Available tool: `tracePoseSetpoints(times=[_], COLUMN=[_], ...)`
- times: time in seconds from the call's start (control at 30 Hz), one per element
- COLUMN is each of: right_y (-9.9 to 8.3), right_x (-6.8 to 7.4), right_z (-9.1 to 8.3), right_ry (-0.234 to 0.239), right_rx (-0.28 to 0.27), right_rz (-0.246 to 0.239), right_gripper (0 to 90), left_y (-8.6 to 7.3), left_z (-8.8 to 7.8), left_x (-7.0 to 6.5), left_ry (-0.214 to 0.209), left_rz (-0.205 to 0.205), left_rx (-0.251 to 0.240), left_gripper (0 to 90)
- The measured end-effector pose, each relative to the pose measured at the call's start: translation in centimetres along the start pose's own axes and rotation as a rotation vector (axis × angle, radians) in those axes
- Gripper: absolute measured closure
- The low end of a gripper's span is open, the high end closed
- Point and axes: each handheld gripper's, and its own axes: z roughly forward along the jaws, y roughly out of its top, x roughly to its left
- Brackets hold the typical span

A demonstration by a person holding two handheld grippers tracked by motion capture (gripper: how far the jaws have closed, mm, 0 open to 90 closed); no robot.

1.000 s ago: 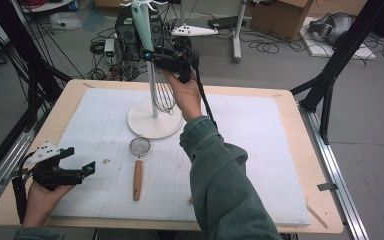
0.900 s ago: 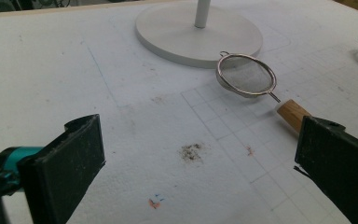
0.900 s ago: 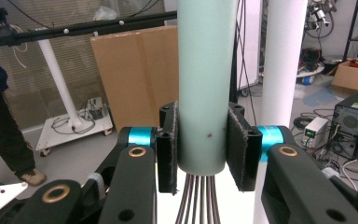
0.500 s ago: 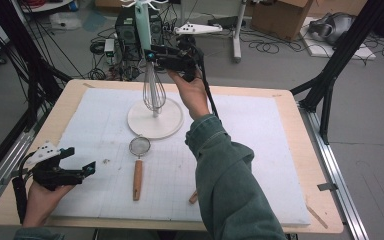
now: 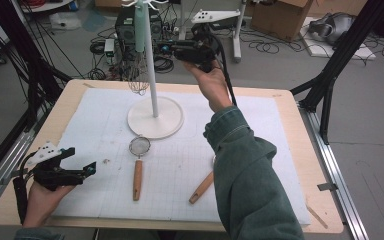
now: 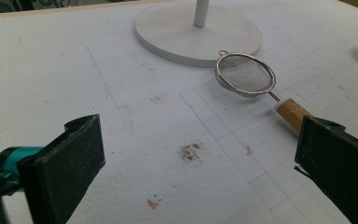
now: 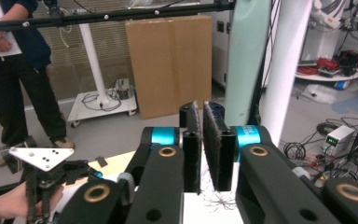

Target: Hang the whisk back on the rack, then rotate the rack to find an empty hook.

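R gripper [image 5: 167, 48], which a sec ago gripped the whisk [image 5: 139, 75] over the stand [image 5: 155, 117], had let go & pulled back w/ jaws nearly shut on nothing, whisk hanging off the stand, so hang-up looked done; L gripper [image 5: 82, 165] sat open, empty.

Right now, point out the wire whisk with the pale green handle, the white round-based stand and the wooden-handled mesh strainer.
whisk [image 5: 138, 80], high view, wire loops
stand [image 5: 155, 118], high view, round base
strainer [image 6: 246, 74], left gripper view, mesh bowl
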Motion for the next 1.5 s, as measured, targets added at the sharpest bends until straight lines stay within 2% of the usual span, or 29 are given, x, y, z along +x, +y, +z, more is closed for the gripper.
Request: tracePoseSetpoints(times=[0.07, 0.17, 0.4, 0.67, 0.77, 1.0, 1.3, 1.5], right_y=[0.6, 1.5, 3.9, 5.5, 6.1, 6.2, 6.1, 6.6], right_x=[-0.1, -0.3, -0.9, -2.1, -2.7, -3.7, -4.6, -4.5], right_z=[-0.4, -1.0, -2.0, -1.7, -1.4, -0.6, -0.7, 0.0], right_ry=[-0.003, 0.017, 0.028, 0.024, 0.018, 0.027, 0.016, 0.027], right_rx=[0.019, 0.027, 0.037, 0.067, 0.074, 0.061, 0.047, 0.054], right_rz=[0.001, 0.002, -0.003, -0.011, 0.004, 0.011, 0.02, 0.016], right_gripper=[89.1, 89.2, 89.4, 89.7, 89.7, 89.8, 89.8, 89.7], left_y=[0.0, 0.1, 0.1, 0.0, 0.0, 0.1, -0.1, 0.0], left_z=[0.0, -0.1, -0.2, 0.0, -0.1, -0.2, -0.1, -0.3], left_x=[0.1, 0.2, 0.2, 0.2, 0.2, 0.3, 0.4, 0.5], left_ry=[0.006, 0.008, 0.006, -0.003, -0.001, 0.001, 0.005, 0.005], left_rz=[0.0, -0.003, -0.006, -0.005, -0.006, -0.009, -0.01, -0.01], left_rx=[0.0, -0.005, -0.007, -0.005, -0.005, -0.014, -0.009, -0.012], left_gripper=[1.7, 1.7, 1.7, 1.7, 1.7, 1.8, 1.7, 1.8])
